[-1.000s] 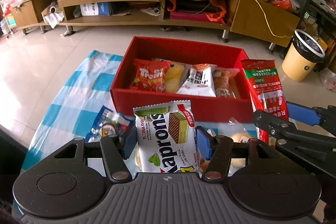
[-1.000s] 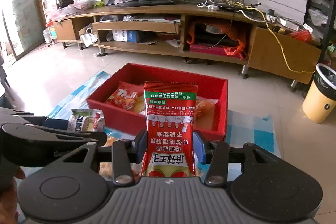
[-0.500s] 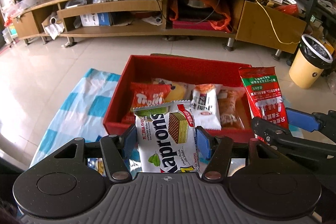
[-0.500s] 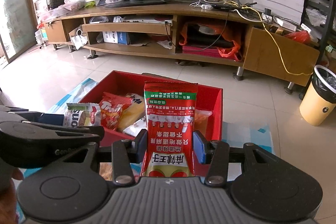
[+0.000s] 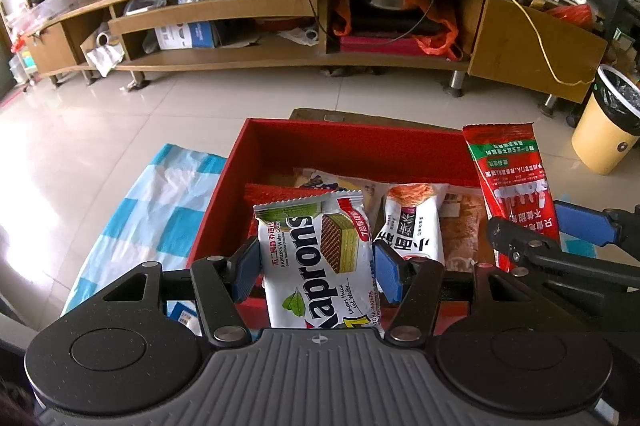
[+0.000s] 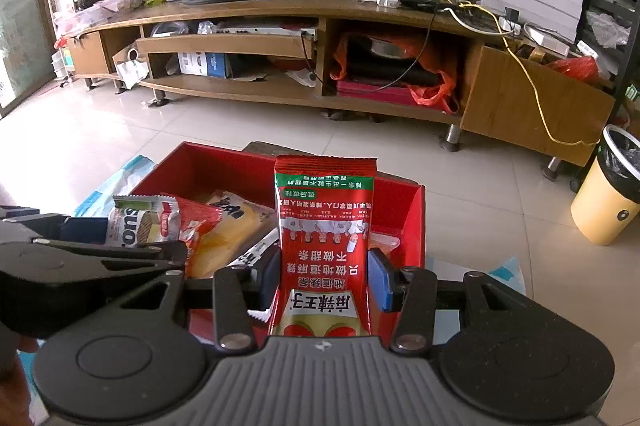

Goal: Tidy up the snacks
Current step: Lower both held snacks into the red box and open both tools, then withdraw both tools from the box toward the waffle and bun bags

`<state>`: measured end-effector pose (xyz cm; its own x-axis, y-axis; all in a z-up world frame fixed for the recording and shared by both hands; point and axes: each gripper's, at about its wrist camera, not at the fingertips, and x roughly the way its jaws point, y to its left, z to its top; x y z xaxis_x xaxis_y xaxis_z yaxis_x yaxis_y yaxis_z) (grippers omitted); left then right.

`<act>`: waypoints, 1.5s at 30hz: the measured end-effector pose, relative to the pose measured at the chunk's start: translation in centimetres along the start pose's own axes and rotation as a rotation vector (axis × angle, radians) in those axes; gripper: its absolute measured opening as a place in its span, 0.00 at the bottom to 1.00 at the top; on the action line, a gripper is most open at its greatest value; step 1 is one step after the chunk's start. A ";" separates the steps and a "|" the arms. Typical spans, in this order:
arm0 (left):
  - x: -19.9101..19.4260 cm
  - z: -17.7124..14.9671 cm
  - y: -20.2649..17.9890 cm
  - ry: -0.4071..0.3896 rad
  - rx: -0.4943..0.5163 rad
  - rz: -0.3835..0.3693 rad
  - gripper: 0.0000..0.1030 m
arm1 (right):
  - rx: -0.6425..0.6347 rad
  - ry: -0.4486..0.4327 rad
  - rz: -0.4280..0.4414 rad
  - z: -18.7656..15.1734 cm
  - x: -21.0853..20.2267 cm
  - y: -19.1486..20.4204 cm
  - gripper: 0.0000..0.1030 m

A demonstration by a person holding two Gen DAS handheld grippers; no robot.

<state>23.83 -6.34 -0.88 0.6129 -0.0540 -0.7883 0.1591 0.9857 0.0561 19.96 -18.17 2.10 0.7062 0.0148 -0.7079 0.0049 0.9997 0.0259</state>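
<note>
My left gripper (image 5: pixel 316 266) is shut on a white Kaprons wafer pack (image 5: pixel 320 258), held upright over the near wall of the red box (image 5: pixel 360 142). My right gripper (image 6: pixel 322 276) is shut on a tall red spicy-strip packet (image 6: pixel 324 246), upright above the box's right half (image 6: pixel 408 222). Inside the box lie several snack packs: a red one, a yellow one (image 6: pixel 228 234), a white one (image 5: pixel 416 226) and a brown one. Each gripper shows at the edge of the other's view: the right one with its red packet (image 5: pixel 512 186), the left one with the wafer pack (image 6: pixel 140 222).
The box sits on a blue-and-white checked cloth (image 5: pixel 152 202) on a tiled floor. Behind it runs a long wooden TV stand (image 5: pixel 280 26) with a screen on top. A yellow waste bin (image 5: pixel 608 122) stands at the right. A snack pack lies on the cloth near the left gripper (image 5: pixel 184 314).
Both grippers have moved forward with their packs, from in front of the red box to over it. The box now looks nearer and lower in both views.
</note>
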 end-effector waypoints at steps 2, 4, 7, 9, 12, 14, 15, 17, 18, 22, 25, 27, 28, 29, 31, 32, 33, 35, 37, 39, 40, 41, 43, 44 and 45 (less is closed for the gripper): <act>0.5 0.2 -0.1 0.004 0.003 0.003 0.64 | 0.001 0.005 -0.002 0.2 0.4 -0.1 0.42; 0.8 0.3 0.0 0.006 0.004 0.006 0.64 | 0.004 0.011 -0.002 0.3 0.8 -0.1 0.42; 1.3 0.6 0.1 0.008 -0.002 0.008 0.64 | 0.007 0.014 -0.001 0.7 1.4 -0.1 0.42; 1.7 0.8 0.2 0.013 -0.006 0.012 0.64 | 0.008 0.018 0.000 0.9 1.9 0.0 0.42; 2.3 1.1 0.2 0.020 -0.010 0.016 0.64 | 0.005 0.025 0.000 1.1 2.7 0.0 0.42; 2.7 1.1 0.2 0.025 -0.012 0.017 0.64 | 0.008 0.030 0.000 1.2 3.1 -0.1 0.42; 2.9 1.2 0.1 0.027 -0.013 0.018 0.64 | 0.010 0.034 0.000 1.2 3.3 -0.2 0.42; 3.3 1.2 0.1 0.032 -0.014 0.019 0.64 | 0.014 0.040 0.001 1.2 3.8 -0.3 0.42; 3.5 1.2 0.0 0.036 -0.015 0.018 0.64 | 0.016 0.042 0.001 1.2 3.9 -0.3 0.42; 4.1 1.2 0.1 0.051 -0.020 0.023 0.64 | 0.021 0.066 0.018 1.1 4.8 -0.5 0.43; 4.3 1.2 0.5 0.051 -0.038 0.034 0.70 | 0.034 0.055 0.032 1.2 5.0 -0.7 0.43; 4.2 1.4 0.7 0.041 -0.046 0.050 0.78 | 0.040 0.047 0.036 1.4 5.0 -0.7 0.44; 4.1 1.4 0.8 0.036 -0.049 0.051 0.81 | 0.045 0.043 0.038 1.5 4.9 -0.8 0.44; 4.0 1.5 1.0 0.034 -0.052 0.048 0.81 | 0.048 0.040 0.036 1.5 4.8 -0.8 0.44; 3.9 1.6 1.2 0.032 -0.058 0.047 0.82 | 0.054 0.042 0.033 1.5 4.7 -1.0 0.45; 3.8 1.6 1.2 0.033 -0.059 0.045 0.82 | 0.060 0.042 0.030 1.5 4.7 -1.1 0.45; 3.7 1.6 1.2 0.033 -0.058 0.043 0.82 | 0.065 0.043 0.029 1.4 4.6 -1.2 0.45; 3.6 1.5 1.1 0.034 -0.056 0.043 0.82 | 0.067 0.047 0.026 1.4 4.6 -1.4 0.45; 3.3 1.5 1.0 0.033 -0.050 0.037 0.83 | 0.066 0.050 0.022 1.3 4.5 -1.4 0.45; 3.1 1.3 0.8 0.032 -0.045 0.035 0.83 | 0.066 0.049 0.021 1.3 4.3 -1.4 0.45; 3.0 1.3 0.8 0.031 -0.043 0.034 0.83 | 0.066 0.049 0.022 1.2 4.2 -1.3 0.45; 2.9 1.2 0.7 0.031 -0.042 0.035 0.83 | 0.067 0.047 0.023 1.2 4.1 -1.3 0.45; 2.7 1.1 0.7 0.031 -0.037 0.040 0.83 | 0.063 0.047 0.022 1.1 3.8 -1.2 0.46; 2.7 1.0 0.8 0.031 -0.037 0.042 0.83 | 0.061 0.047 0.020 1.1 3.7 -1.1 0.46; 2.6 0.9 0.9 0.033 -0.038 0.042 0.83 | 0.057 0.046 0.019 1.0 3.5 -1.0 0.46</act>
<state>26.23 -5.78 -2.33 0.5927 -0.0075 -0.8054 0.1038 0.9923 0.0671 23.18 -19.18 0.28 0.6735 0.0365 -0.7383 0.0331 0.9963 0.0794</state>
